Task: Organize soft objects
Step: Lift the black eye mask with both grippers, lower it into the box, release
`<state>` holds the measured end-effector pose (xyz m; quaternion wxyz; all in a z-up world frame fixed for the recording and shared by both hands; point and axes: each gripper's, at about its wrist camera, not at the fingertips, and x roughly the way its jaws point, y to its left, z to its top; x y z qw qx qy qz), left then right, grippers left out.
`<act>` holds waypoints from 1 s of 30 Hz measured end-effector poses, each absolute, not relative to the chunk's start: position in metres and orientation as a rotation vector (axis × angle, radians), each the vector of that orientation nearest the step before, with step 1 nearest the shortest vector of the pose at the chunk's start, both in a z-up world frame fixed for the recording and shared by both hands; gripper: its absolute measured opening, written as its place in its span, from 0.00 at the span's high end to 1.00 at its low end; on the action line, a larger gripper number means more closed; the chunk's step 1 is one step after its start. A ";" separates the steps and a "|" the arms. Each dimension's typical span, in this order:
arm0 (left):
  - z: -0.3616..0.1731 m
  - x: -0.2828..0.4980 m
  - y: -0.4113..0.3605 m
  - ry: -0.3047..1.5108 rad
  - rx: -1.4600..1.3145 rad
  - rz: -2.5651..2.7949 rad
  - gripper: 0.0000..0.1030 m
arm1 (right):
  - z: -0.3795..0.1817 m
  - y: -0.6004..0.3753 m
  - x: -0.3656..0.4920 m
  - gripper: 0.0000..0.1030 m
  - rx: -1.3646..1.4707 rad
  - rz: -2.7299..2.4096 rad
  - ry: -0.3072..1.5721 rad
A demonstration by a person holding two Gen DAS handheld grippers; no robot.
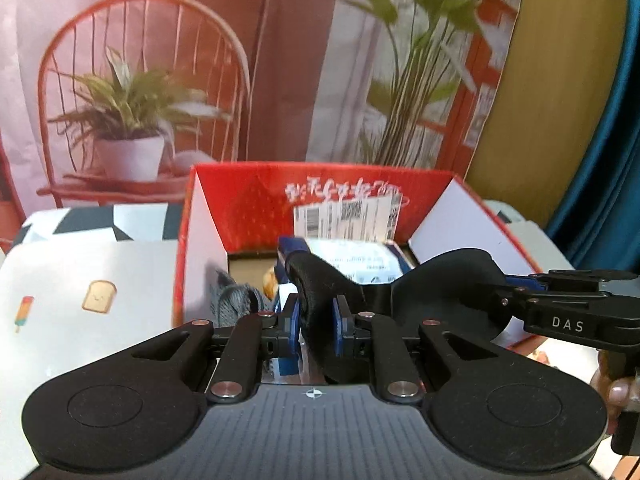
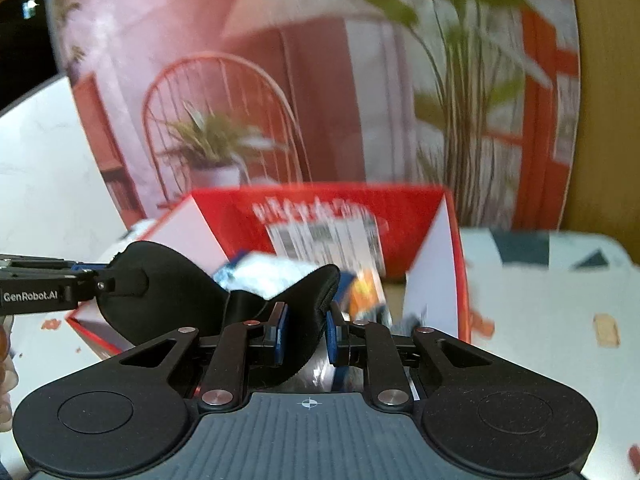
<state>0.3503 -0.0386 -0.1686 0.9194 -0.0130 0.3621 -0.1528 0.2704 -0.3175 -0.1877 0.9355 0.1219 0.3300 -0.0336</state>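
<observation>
Left-wrist view, items by size. Backdrop (image 1: 160,60): printed pink room scene with wire chair and potted plants, standing behind the table. Table (image 1: 80,264): white cover with toast and ice-lolly motifs, a grey-and-white geometric pattern further back.

Red box (image 1: 320,196): open cardboard carton, flaps up, white inner flaps left and right, a shipping label on the far inner wall. Contents, partly hidden: a white-and-blue packet (image 1: 356,256), a grey knitted item (image 1: 232,296) at the left wall, a small orange-yellow piece too obscured to identify.

Black eye mask (image 1: 440,284): soft, padded, stretched between both tools above the near edge of the box, blocking much of the interior. Left gripper (image 1: 318,316): blue pads pinching one lobe of the mask. Right gripper (image 1: 520,300): entering from the right, clamped on the opposite lobe; a fingertip shows beneath it.

Right-wrist view: same mask (image 2: 168,280), right gripper (image 2: 306,332) pinching its near lobe; box interior blurred.
</observation>
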 end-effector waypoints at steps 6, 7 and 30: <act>-0.178 0.362 -0.039 0.782 -0.034 -0.292 0.83 | -0.200 -0.326 0.275 0.83 0.306 -0.106 0.725; -0.181 0.364 -0.038 0.789 -0.036 -0.287 0.83 | -0.201 -0.327 0.275 0.83 0.304 -0.112 0.729; -0.141 0.304 -0.026 0.623 0.023 -0.237 0.39 | -0.165 -0.307 0.228 0.58 0.141 -0.139 0.651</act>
